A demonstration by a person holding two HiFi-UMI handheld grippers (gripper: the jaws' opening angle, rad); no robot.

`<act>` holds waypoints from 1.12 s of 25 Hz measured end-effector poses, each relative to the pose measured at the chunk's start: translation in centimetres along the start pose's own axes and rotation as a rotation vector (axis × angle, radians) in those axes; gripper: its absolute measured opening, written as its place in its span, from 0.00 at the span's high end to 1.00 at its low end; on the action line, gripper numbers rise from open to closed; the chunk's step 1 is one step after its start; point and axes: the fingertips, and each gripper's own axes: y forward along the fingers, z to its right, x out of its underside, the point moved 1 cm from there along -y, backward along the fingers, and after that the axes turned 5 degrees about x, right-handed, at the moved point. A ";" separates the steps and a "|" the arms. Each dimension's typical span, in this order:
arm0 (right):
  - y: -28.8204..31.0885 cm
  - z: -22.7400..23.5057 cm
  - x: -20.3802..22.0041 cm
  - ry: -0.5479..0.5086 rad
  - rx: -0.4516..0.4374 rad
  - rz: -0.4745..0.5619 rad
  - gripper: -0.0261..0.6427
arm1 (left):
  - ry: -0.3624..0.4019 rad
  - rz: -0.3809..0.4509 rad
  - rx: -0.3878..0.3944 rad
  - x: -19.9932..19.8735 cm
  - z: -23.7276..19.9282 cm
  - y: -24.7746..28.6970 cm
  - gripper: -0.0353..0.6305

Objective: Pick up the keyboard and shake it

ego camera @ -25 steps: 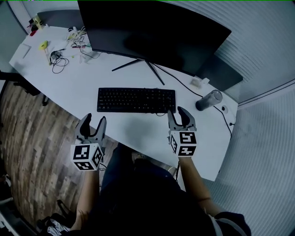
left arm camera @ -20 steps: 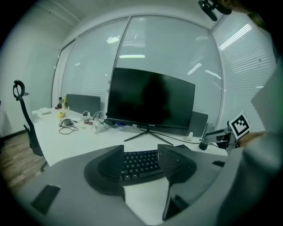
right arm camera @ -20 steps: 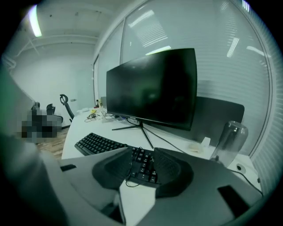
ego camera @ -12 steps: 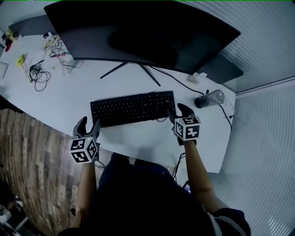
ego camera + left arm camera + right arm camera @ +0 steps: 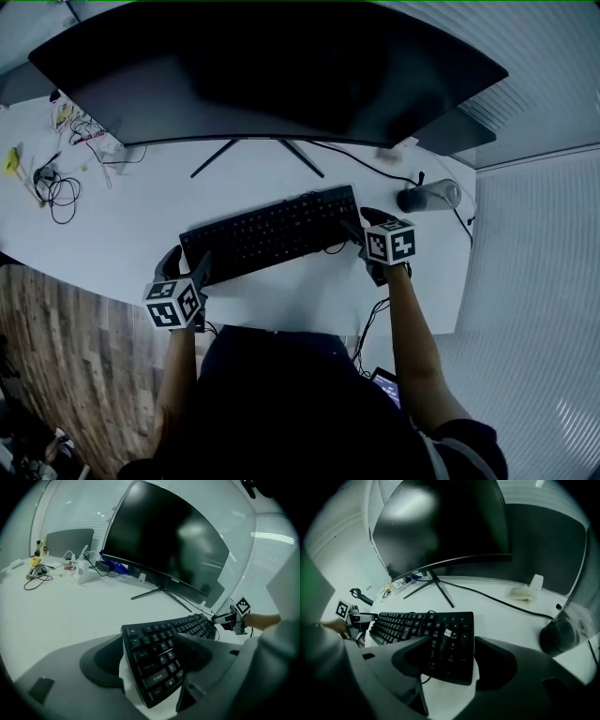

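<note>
The black keyboard (image 5: 272, 232) lies slanted on the white desk (image 5: 122, 234) in front of the monitor. My left gripper (image 5: 186, 265) is at its left end and my right gripper (image 5: 362, 221) at its right end. In the left gripper view the left end of the keyboard (image 5: 157, 667) lies between the jaws of my left gripper (image 5: 149, 640), with a strip of white desk showing beside it. In the right gripper view the number-pad end of the keyboard (image 5: 450, 644) sits between the jaws of my right gripper (image 5: 452, 641). Both pairs of jaws have just been opening and stand wide, not pressing.
A large dark monitor (image 5: 272, 75) on a thin-legged stand rises just behind the keyboard. A grey cylinder (image 5: 429, 197) lies near the desk's right end, with a black cable beside it. Tangled cables and small items (image 5: 52, 178) sit at the far left. The desk's front edge runs beneath my hands.
Both grippers have come down and forward from the desk's front edge to the keyboard's two ends. Their jaws have spread wider and now straddle it.
</note>
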 end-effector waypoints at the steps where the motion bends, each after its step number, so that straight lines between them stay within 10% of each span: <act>1: 0.3 0.1 0.0 0.015 -0.006 -0.012 0.55 | 0.004 -0.019 0.003 0.1 -0.1 0.4 0.47; 10: 2.1 1.1 0.0 0.070 -0.010 -0.086 0.54 | -0.054 -0.134 0.020 1.8 -0.5 1.8 0.44; 28: 1.5 0.6 0.4 0.181 -0.036 -0.076 0.54 | -0.155 -0.066 -0.037 0.2 -0.5 1.3 0.44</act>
